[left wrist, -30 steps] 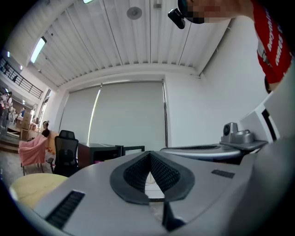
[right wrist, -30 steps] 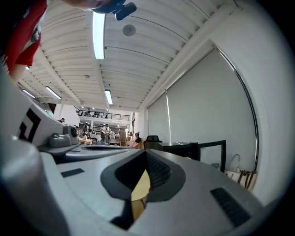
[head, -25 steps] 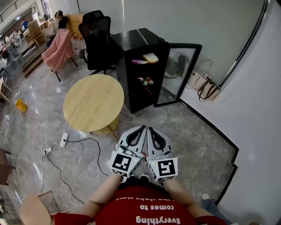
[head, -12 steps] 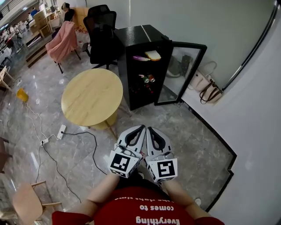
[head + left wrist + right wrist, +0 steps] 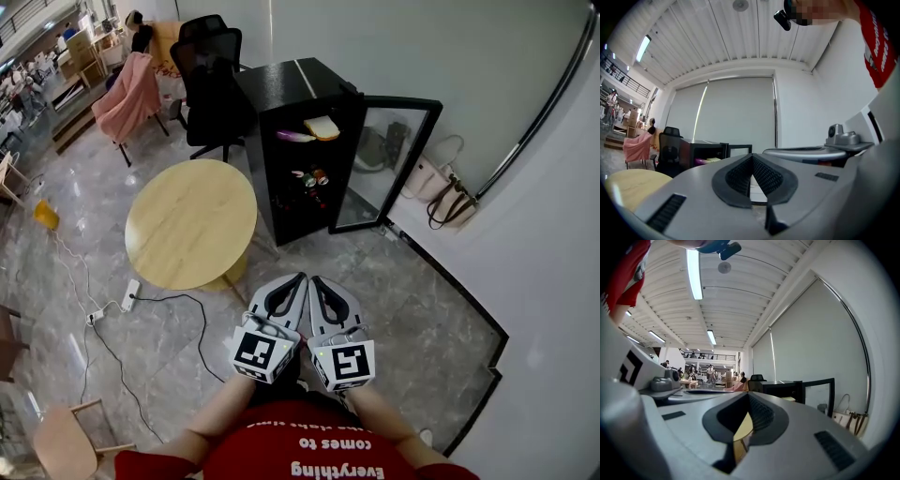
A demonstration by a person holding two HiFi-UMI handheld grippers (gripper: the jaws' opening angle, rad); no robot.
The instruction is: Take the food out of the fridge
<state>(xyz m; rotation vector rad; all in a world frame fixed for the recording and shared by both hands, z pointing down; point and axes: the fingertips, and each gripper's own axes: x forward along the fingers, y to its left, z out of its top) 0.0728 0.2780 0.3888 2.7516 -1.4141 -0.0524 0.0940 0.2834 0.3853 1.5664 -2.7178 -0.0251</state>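
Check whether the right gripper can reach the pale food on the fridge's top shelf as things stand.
Probably not from here. The fridge door stands open and only bare floor lies between, but the right gripper is shut and far short of the pale food.

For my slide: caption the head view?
Left gripper and right gripper, both shut, face an open fridge with food inside, beside a round table.

A black fridge [image 5: 281, 89] stands with its glass door [image 5: 386, 159] swung open, pale bread [image 5: 322, 127] and a purple item [image 5: 294, 136] on its top shelf.
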